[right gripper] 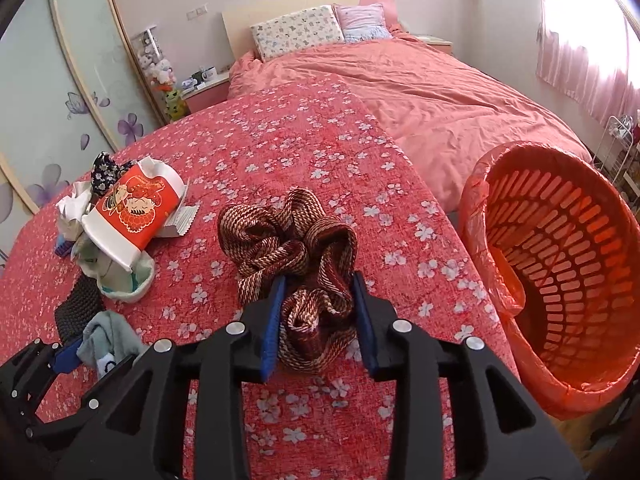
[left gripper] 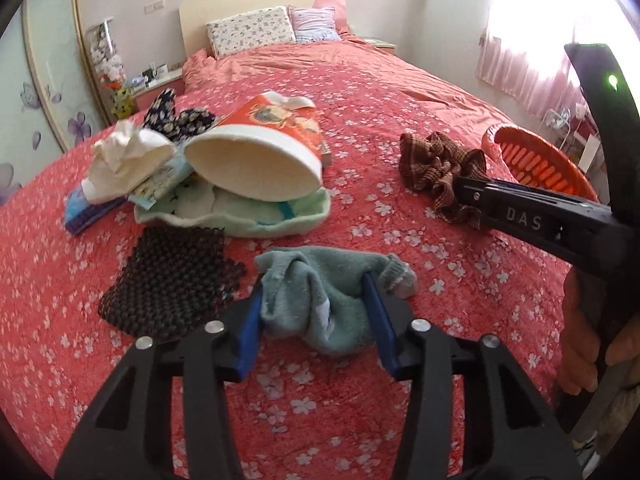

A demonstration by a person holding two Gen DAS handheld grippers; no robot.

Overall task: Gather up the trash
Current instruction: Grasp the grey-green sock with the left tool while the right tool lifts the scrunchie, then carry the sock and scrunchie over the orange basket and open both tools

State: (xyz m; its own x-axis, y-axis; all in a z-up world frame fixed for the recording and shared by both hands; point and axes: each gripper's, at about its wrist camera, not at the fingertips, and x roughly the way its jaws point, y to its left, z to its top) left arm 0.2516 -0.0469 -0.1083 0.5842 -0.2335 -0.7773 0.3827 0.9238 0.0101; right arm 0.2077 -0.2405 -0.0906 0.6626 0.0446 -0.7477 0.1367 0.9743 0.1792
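Observation:
My left gripper point(left gripper: 316, 300) straddles a crumpled grey-green sock point(left gripper: 320, 296) on the red floral bedspread, its blue pads pressing the sock's sides. My right gripper point(right gripper: 318, 308) straddles a brown striped scrunchie point(right gripper: 292, 248), pads against its near folds; it also shows in the left wrist view point(left gripper: 436, 176). An orange bin point(right gripper: 560, 264) lined with an orange bag leans at the bed's right edge. A pile lies at the left: a red-and-white paper cup point(left gripper: 260, 152) on its side, a crumpled tissue point(left gripper: 124, 156), wrappers, a pale green cloth point(left gripper: 240, 216).
A black mesh mat point(left gripper: 172, 276) lies left of the sock. A dark floral cloth point(left gripper: 176, 116) sits behind the pile. Pillows point(left gripper: 252, 30) and headboard are at the far end. A nightstand and sliding wardrobe stand left, curtains right.

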